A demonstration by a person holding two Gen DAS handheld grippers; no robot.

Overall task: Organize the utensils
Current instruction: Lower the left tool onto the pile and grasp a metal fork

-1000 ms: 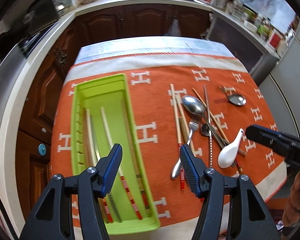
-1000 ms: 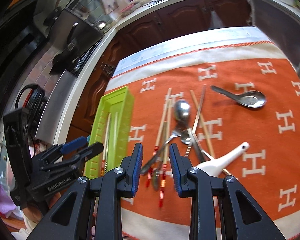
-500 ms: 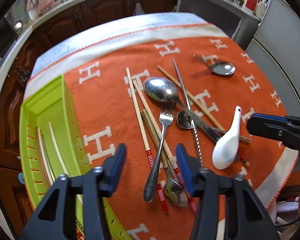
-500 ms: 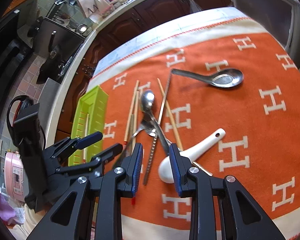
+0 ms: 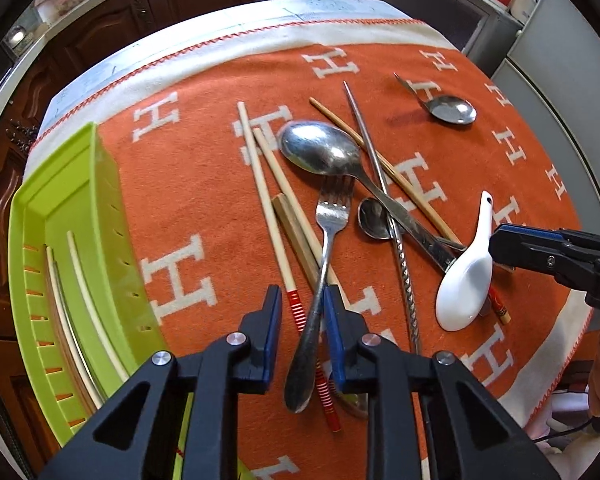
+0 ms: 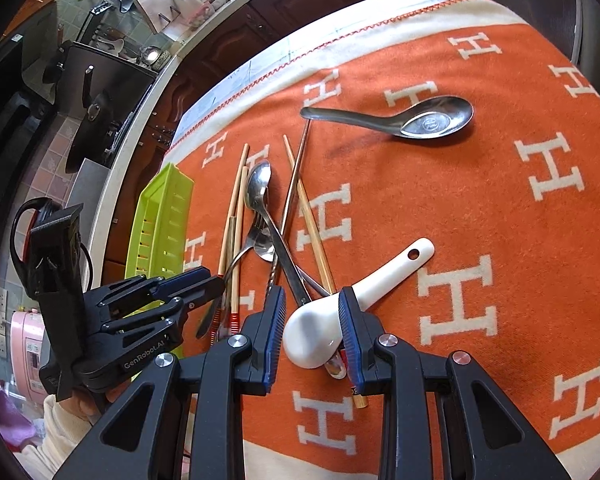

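My left gripper hangs low over the orange cloth, its jaws closing around the handle of a steel fork. A red-striped chopstick also lies between the pads, and a gap shows on the left side. My right gripper stands open astride the bowl of a white ceramic spoon, with a little space at its left pad. A lime green tray at the left holds several chopsticks. The pile also has a large steel spoon, a small spoon and a twisted metal chopstick.
A steel soup spoon lies apart at the far side of the orange cloth. Wooden chopsticks cross under the pile. Dark kitchen cabinets and a counter surround the table. The table's near edge is just behind both grippers.
The left gripper moved from over the green tray to the right, sank over the fork's handle, and its jaws narrowed. The right gripper came down over the white spoon with its gap unchanged.
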